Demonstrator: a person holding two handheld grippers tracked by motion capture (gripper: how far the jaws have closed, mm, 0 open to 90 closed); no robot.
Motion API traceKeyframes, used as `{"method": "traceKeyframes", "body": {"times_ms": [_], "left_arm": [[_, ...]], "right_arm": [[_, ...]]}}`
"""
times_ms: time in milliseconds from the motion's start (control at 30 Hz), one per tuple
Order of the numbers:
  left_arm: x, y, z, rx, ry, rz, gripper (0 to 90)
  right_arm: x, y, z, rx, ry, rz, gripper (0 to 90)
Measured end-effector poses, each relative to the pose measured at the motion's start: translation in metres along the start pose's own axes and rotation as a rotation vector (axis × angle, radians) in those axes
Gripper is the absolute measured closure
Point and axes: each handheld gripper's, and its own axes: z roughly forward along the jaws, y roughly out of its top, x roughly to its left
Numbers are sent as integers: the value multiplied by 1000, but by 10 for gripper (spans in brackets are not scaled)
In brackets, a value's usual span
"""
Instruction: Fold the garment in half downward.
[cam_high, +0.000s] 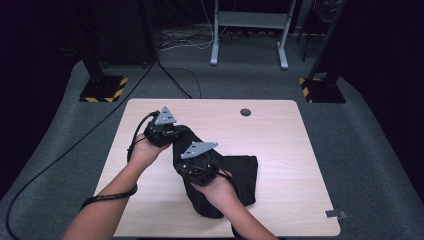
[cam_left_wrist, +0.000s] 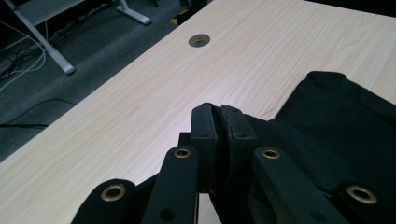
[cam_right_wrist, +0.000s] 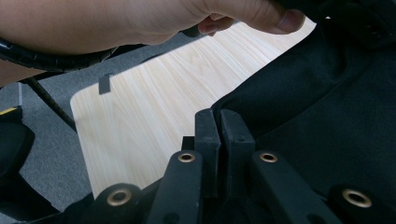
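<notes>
Both grippers, left gripper (cam_left_wrist: 219, 109) and right gripper (cam_right_wrist: 220, 114), clamp the black cloth (cam_high: 235, 175).

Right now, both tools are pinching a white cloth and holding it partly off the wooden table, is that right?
Not quite: the cloth is black, not white, as the high view shows. The rest holds: the left tool and the right tool are each shut on its fabric, holding it partly off the wooden table.
</notes>
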Motion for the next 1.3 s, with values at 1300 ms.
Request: {"method": "traceKeyframes", "body": {"times_ms": [1300], "left_arm": [[-25, 37, 38, 88, 11, 63, 838]], "right_arm": [[-24, -19, -21, -95, 9, 118, 865]]}}
